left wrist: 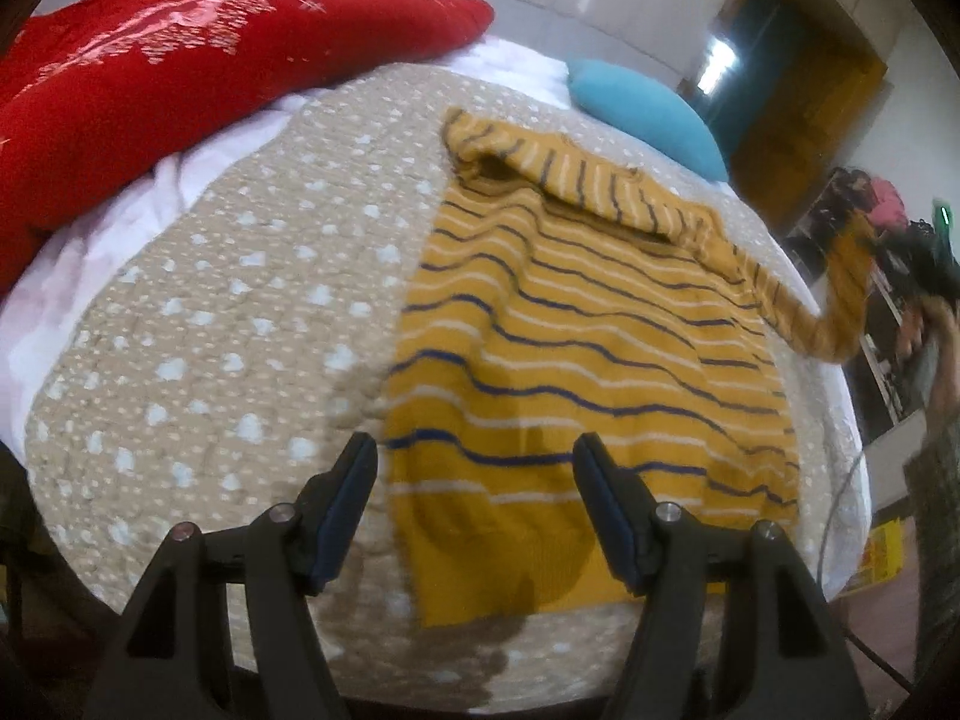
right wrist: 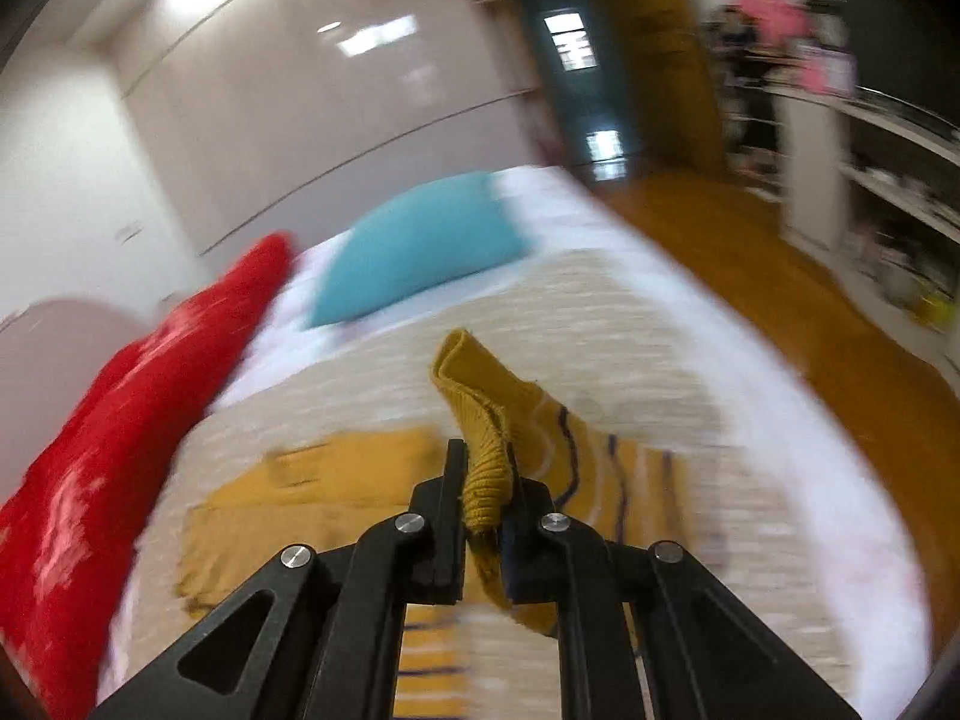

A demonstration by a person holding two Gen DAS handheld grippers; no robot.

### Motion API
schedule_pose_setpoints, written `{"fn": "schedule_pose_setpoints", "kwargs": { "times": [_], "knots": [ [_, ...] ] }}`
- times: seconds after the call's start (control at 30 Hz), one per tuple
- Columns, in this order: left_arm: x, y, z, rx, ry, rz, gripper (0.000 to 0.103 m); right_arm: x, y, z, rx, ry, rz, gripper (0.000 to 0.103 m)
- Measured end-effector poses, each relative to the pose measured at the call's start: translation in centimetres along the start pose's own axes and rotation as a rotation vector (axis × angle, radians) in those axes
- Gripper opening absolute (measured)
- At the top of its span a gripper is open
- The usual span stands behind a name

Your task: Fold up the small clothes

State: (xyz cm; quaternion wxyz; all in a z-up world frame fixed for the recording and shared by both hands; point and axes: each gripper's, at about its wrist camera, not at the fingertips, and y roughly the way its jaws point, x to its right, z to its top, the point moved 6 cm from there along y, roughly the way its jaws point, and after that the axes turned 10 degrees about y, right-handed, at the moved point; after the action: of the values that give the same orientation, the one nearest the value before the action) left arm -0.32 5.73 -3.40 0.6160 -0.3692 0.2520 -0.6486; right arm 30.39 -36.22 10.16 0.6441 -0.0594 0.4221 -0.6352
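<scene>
A mustard-yellow sweater (left wrist: 576, 348) with navy and white stripes lies flat on the beige dotted bedspread (left wrist: 228, 312). One sleeve (left wrist: 540, 162) is folded across its top. My left gripper (left wrist: 477, 450) is open and empty, hovering over the sweater's hem. My right gripper (right wrist: 483, 468) is shut on the other sleeve's ribbed cuff (right wrist: 486, 474) and holds it lifted above the bed. In the left wrist view that sleeve (left wrist: 834, 312) stretches off to the right, up to the right gripper (left wrist: 924, 264). The right wrist view is motion-blurred.
A red pillow (left wrist: 180, 66) and a teal pillow (left wrist: 648, 108) lie at the head of the bed. A white sheet (left wrist: 108, 240) borders the bedspread. Wooden floor (right wrist: 750, 276) and cluttered shelves (right wrist: 888, 180) lie to the right of the bed.
</scene>
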Motion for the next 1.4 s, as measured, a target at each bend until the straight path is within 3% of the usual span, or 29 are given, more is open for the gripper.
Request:
{"fn": "schedule_pose_setpoints", "kwargs": {
  "times": [0.1,0.3,0.47,0.73,0.9,0.97,1.0,1.1,1.2,1.23,1.4],
  "knots": [
    [-2.2,-0.6,-0.2,0.021,-0.037,0.016,0.07,-8.5,3.9,-2.7,-0.076,-0.071,0.098,0.009],
    [-6.7,-0.7,-1.3,0.035,-0.127,0.036,0.071,-19.5,11.5,-10.6,-0.226,-0.195,0.176,0.009],
    [-8.8,-0.3,-2.1,0.028,-0.17,0.032,0.072,-24.2,16.5,-16.0,-0.328,-0.259,0.197,0.009],
    [-10.0,0.1,-2.7,0.031,-0.202,0.021,0.072,-28.8,19.9,-22.2,-0.437,-0.337,0.227,0.009],
    [-9.9,0.2,-2.8,0.031,-0.2,0.023,0.072,-28.5,21.8,-24.5,-0.51,-0.357,0.195,0.013],
    [-9.9,0.1,-2.8,0.031,-0.202,0.024,0.072,-28.2,21.9,-24.8,-0.536,-0.336,0.218,0.018],
    [-10.0,0.0,-2.8,0.03,-0.202,0.026,0.072,-28.2,21.6,-24.8,-0.552,-0.328,0.245,0.026],
    [-9.7,-0.2,-2.7,0.029,-0.203,0.033,0.072,-28.5,18.8,-23.5,-0.561,-0.31,0.344,0.03],
    [-9.2,-0.5,-2.4,0.032,-0.208,0.022,0.072,-27.9,14.5,-21.1,-0.546,-0.302,0.422,0.046],
    [-8.9,-0.6,-2.3,0.033,-0.208,0.017,0.072,-27.2,13.2,-20.2,-0.53,-0.305,0.425,0.051],
    [-6.9,-0.8,-1.9,0.029,-0.18,0.0,0.072,-20.1,7.8,-16.2,-0.472,-0.332,0.347,0.052]
  ]
}}
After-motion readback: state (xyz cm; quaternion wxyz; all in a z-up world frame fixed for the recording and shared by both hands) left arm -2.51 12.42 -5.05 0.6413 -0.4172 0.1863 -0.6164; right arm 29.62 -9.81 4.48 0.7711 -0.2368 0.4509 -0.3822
